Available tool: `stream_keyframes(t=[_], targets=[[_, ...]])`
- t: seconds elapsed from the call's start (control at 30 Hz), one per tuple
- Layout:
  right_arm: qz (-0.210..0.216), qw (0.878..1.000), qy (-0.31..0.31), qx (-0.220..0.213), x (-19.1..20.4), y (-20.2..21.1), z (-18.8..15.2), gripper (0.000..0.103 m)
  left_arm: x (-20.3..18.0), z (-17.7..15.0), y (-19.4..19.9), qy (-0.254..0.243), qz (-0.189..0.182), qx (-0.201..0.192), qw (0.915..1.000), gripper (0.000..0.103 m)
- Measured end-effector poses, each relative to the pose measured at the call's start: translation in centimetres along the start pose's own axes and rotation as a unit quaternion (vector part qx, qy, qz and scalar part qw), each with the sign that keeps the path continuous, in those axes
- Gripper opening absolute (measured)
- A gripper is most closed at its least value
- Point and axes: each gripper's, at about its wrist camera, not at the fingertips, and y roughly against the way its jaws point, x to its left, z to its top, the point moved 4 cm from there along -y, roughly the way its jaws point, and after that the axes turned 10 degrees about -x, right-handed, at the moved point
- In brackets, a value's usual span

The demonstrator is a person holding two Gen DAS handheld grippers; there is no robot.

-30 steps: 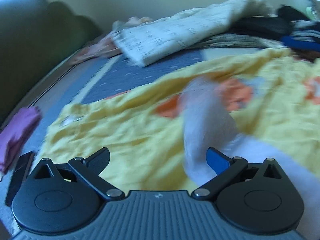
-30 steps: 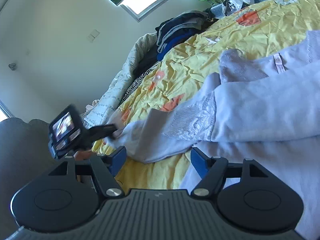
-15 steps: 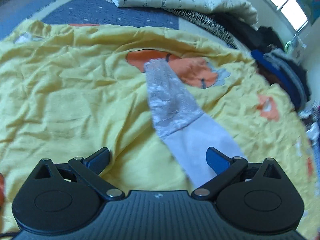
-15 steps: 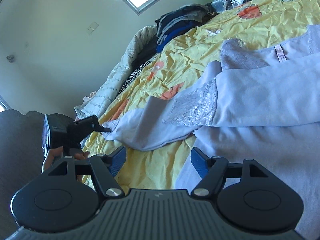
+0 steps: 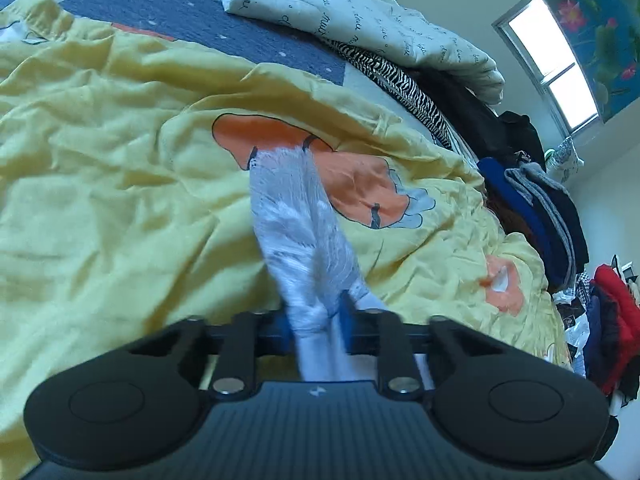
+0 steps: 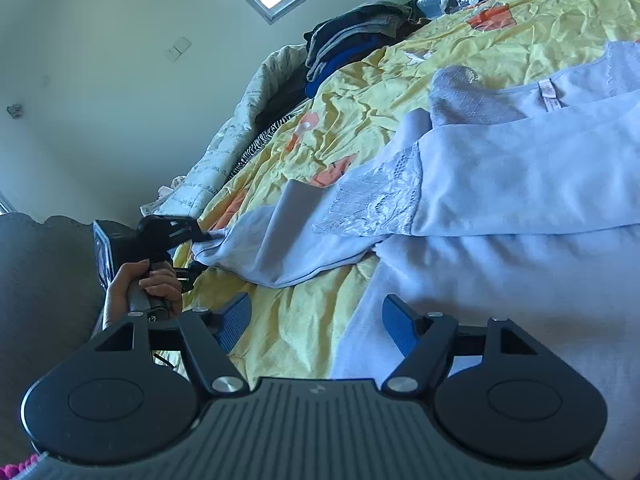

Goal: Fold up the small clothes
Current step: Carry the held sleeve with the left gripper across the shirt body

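Observation:
A pale lilac garment [image 6: 520,184] with lace trim lies spread on a yellow bedsheet [image 6: 360,92]. Its long sleeve [image 5: 300,232] with a lace cuff stretches away from my left gripper [image 5: 314,322], which is shut on the sleeve near its plain end. In the right wrist view the left gripper [image 6: 200,236] shows at the sleeve's far end, held by a hand. My right gripper [image 6: 316,320] is open and empty, low over the sheet at the garment's lower edge.
A white printed quilt [image 5: 360,12] and a zebra-striped cloth [image 5: 404,84] lie at the bed's far side. Stacked dark and blue clothes [image 5: 536,208] sit beyond the sheet; they also show in the right wrist view [image 6: 348,44]. A dark headboard [image 6: 48,280] stands at left.
My left gripper went from open to shut on the sleeve. The sleeve now lies straighter along the sheet. My right gripper stayed open and barely moved.

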Motion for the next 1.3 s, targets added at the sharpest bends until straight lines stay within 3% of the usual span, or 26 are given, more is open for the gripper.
stream_keyframes(t=[0.13, 0.23, 0.3, 0.47, 0.57, 0.77, 0.87, 1.1, 1.3], targets=[[-0.015, 0.999, 0.038, -0.012, 0.2, 1.1, 0.4, 0.072, -1.1, 0.0, 1.3, -0.059, 0.014, -0.043, 0.9972, 0.007], [-0.048, 0.994, 0.093, -0.035, -0.2, 2.0, 1.1, 0.071, -2.7, -0.6, 3.3, -0.124, 0.016, -0.087, 0.9884, 0.007], [-0.081, 0.989, 0.114, -0.052, -1.2, 2.5, 1.9, 0.071, -4.5, -1.5, 5.1, -0.169, 0.005, -0.116, 0.9788, 0.006], [-0.136, 0.984, 0.083, -0.086, -5.9, 3.4, 4.4, 0.073, -8.8, -4.6, 8.6, -0.25, -0.038, -0.151, 0.9556, 0.007], [-0.171, 0.98, 0.07, -0.067, -8.3, 2.6, 4.9, 0.077, -11.7, -7.2, 10.3, -0.282, -0.072, -0.149, 0.9449, 0.007], [-0.16, 0.979, 0.064, -0.108, -7.9, 3.8, 4.9, 0.076, -16.6, -13.1, 13.2, -0.328, -0.143, -0.126, 0.9252, 0.007], [-0.171, 0.979, 0.061, -0.092, -8.9, 3.7, 4.9, 0.076, -18.5, -16.1, 14.0, -0.345, -0.169, -0.109, 0.9167, 0.007], [-0.196, 0.972, 0.075, -0.11, -9.0, 5.8, 5.3, 0.081, -20.2, -21.1, 13.9, -0.376, -0.178, -0.075, 0.9061, 0.007], [-0.223, 0.965, 0.087, -0.105, -10.4, 6.9, 5.3, 0.082, -20.9, -23.3, 13.7, -0.395, -0.179, -0.062, 0.899, 0.007]])
